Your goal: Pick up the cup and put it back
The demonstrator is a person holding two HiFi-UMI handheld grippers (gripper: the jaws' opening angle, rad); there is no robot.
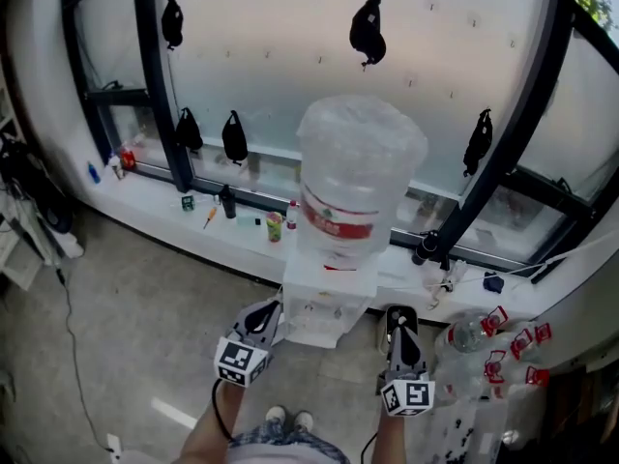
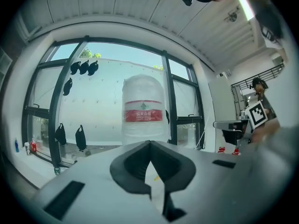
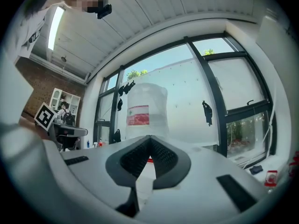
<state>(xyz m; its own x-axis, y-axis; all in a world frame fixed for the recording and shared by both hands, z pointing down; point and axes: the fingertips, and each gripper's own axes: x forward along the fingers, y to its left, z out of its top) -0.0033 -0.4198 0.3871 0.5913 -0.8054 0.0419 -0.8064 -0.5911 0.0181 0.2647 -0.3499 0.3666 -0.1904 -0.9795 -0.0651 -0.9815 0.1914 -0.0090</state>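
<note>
Head view, looking steeply down: a large clear plastic water bottle (image 1: 358, 177) stands neck down, long axis upright, on a white dispenser cabinet (image 1: 324, 303) against the white window ledge (image 1: 145, 196). Round the bottle runs a red label band (image 1: 338, 222). In the left gripper view the band carries a small green emblem and a line of white characters (too blurred to read). The left gripper (image 1: 275, 307) and the right gripper (image 1: 397, 313) point level at the dispenser, one to each side. Each bears a cube of black-and-white square markers (image 1: 240, 361). In each gripper view the dark pads meet at their tips, so the jaws are closed with nothing between them. The cup cannot be picked out in any view, so neither its place nor the way it points can be told. Clear bottles with red caps (image 1: 488, 351) lie at the dispenser's right.
</note>
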